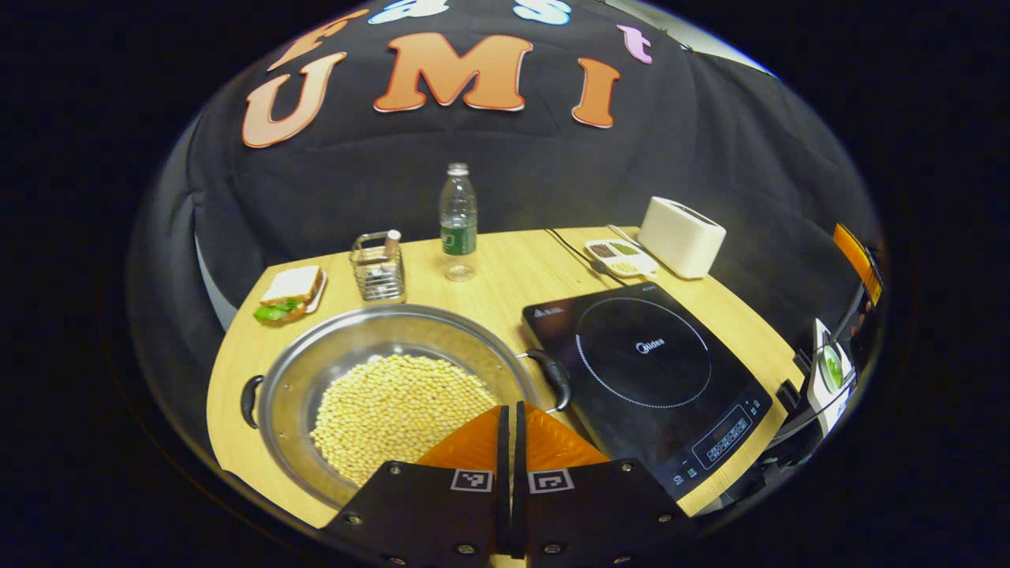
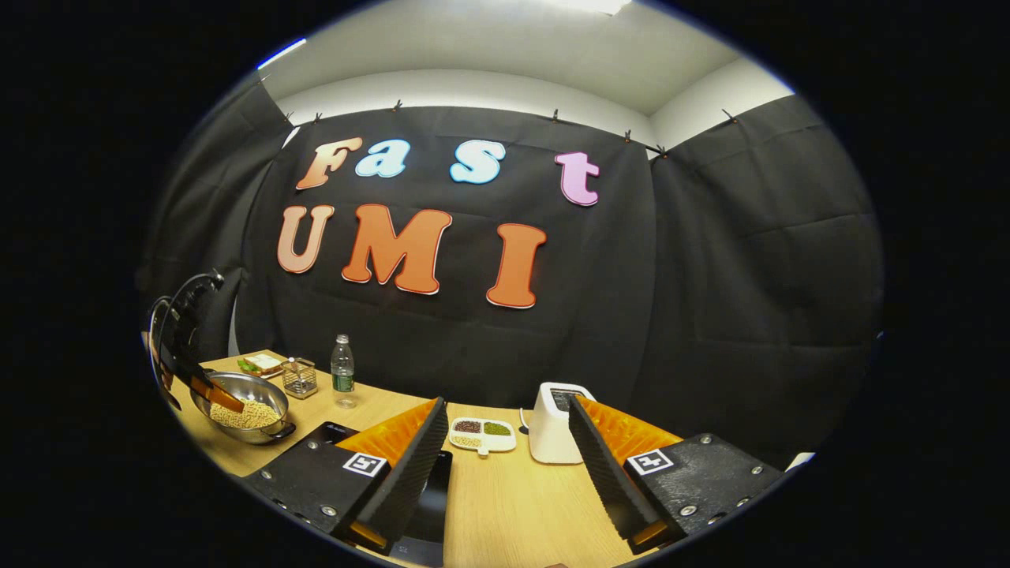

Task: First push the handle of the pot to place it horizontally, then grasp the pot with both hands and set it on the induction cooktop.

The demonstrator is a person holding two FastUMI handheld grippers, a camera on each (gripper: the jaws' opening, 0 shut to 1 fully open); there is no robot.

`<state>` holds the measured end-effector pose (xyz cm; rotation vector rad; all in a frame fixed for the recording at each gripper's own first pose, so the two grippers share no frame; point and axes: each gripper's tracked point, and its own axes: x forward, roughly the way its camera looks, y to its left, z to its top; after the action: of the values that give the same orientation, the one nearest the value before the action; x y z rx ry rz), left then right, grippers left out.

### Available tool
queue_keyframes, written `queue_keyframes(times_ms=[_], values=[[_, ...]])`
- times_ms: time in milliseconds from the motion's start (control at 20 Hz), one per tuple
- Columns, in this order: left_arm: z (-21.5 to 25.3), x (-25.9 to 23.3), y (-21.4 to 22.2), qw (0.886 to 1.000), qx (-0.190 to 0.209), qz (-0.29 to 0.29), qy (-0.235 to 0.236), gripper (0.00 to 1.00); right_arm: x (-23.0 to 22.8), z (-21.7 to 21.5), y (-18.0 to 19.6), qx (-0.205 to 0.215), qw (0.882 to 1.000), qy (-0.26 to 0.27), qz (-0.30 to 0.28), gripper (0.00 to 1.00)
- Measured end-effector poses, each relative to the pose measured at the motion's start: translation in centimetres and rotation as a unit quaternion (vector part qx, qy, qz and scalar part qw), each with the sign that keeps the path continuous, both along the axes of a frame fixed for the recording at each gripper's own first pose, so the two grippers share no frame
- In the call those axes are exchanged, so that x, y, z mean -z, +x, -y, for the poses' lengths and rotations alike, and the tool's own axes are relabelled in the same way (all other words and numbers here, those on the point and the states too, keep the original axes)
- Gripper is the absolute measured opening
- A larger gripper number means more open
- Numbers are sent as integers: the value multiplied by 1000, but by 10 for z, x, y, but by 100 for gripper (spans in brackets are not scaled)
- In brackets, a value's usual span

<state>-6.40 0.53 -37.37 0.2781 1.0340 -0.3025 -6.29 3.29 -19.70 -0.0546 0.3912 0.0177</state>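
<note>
Left gripper view has my left gripper [image 1: 510, 414] clenched empty above the bean-filled round steel pot [image 1: 394, 394], ready to nudge its black handle [image 1: 554, 377] toward the black induction cooktop [image 1: 655, 379], while my right gripper [image 2: 505, 442] waits released.

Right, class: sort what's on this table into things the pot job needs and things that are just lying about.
Needed for the job:
pot holding beans
pot handle
induction cooktop

Just lying about:
water bottle
toaster
sandwich
wire basket
divided dish
</note>
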Motion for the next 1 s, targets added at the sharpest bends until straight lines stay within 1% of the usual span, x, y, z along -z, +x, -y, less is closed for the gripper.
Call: queue_keyframes(times_ms=[350, 400, 450, 500, 550, 600, 650, 750, 800, 850, 900, 950, 1000], values=[[-74, -57, 36, 996, -61, 69, 20, 2, 8, -55, 19, -39, 999, 23, -12, 95], [-84, -61, 37, 995, -64, 72, 29, 7, 8, -66, 22, -46, 998, 31, -13, 95], [-91, -63, 40, 994, -66, 78, 34, 0, 9, -78, 26, -52, 998, 38, -16, 95], [-94, -64, 41, 994, -64, 80, 34, 7, 13, -89, 29, -59, 997, 45, -20, 95], [-99, -66, 40, 994, -64, 81, 37, 2, 17, -103, 32, -67, 996, 50, -27, 95], [-101, -68, 41, 994, -63, 83, 35, 5, 21, -117, 36, -74, 995, 54, -33, 95], [-103, -65, 42, 994, -60, 83, 33, 12, 26, -131, 38, -82, 994, 58, -41, 95], [-107, -62, 43, 995, -55, 82, 33, 52, 38, -159, 41, -99, 991, 64, -59, 95], [-109, -61, 45, 994, -53, 85, 35, 70, 48, -174, 42, -109, 989, 66, -72, 95], [-113, -60, 46, 994, -52, 88, 39, 75, 57, -189, 42, -118, 987, 69, -88, 95], [-117, -59, 49, 993, -50, 92, 46, 83, 66, -206, 41, -126, 984, 74, -106, 95], [-126, -56, 52, 992, -53, 99, 55, 87, 76, -222, 39, -135, 979, 81, -126, 95], [-133, -55, 56, 991, -57, 103, 59, 88, 87, -238, 36, -142, 975, 87, -147, 95]])
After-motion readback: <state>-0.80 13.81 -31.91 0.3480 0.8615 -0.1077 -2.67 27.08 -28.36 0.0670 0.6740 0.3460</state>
